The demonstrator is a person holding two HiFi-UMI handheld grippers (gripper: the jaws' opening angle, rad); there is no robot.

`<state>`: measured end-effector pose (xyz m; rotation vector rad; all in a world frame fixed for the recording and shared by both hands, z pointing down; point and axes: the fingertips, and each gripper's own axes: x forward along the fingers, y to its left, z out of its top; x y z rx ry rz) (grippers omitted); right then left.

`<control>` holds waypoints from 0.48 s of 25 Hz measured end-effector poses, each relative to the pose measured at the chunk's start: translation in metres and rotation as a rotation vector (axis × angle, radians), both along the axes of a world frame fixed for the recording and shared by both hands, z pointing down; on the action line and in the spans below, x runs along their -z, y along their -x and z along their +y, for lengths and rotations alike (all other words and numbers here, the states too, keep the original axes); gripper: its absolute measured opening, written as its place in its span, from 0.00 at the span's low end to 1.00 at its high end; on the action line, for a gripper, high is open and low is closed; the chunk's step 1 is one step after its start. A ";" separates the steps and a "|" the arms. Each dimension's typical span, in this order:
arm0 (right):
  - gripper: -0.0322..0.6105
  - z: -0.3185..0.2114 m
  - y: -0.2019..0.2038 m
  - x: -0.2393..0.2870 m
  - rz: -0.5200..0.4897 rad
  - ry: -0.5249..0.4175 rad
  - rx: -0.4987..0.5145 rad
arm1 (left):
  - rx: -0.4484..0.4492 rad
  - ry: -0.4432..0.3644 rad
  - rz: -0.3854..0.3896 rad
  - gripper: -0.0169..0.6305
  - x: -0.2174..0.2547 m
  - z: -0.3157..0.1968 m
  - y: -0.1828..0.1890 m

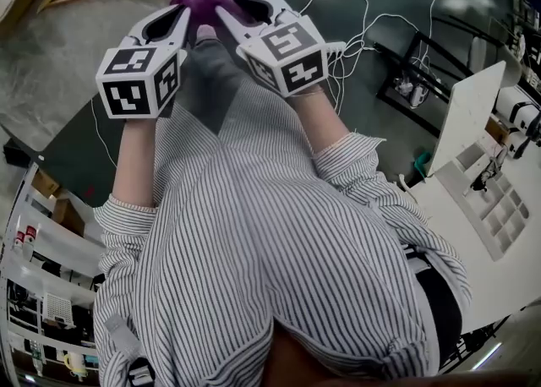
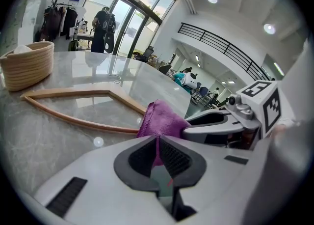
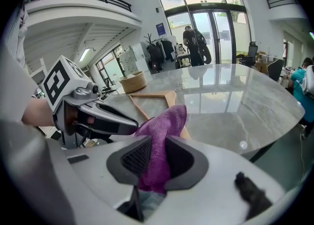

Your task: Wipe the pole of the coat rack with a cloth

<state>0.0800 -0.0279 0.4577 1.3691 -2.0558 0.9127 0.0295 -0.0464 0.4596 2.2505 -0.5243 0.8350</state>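
Two hazards. On the bench [image 2: 49,145]: could shove the loose wooden pole [image 2: 73,116] sideways rather than wipe it. Near that pole: may lose the purple cloth [image 2: 162,120], clamped by only a thin edge in the left hand-held gripper [image 2: 158,143], by a thicker fold in the right hand-held gripper [image 3: 157,145].

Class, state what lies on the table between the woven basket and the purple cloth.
A wooden hanger, lying flat between basket and cloth; the left gripper view shows it.

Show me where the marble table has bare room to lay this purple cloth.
Bare: the marble table right of the wooden hanger, out to its edge. Crowded: the left, where the hanger and the woven basket lie.
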 end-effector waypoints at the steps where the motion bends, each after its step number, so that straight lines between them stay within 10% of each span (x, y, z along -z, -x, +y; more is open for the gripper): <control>1: 0.19 0.002 0.001 0.001 0.000 -0.001 0.002 | 0.003 0.000 0.003 0.07 0.001 0.002 0.001; 12: 0.19 0.002 -0.003 0.025 -0.005 -0.049 0.064 | 0.017 -0.029 0.068 0.07 0.029 0.013 0.002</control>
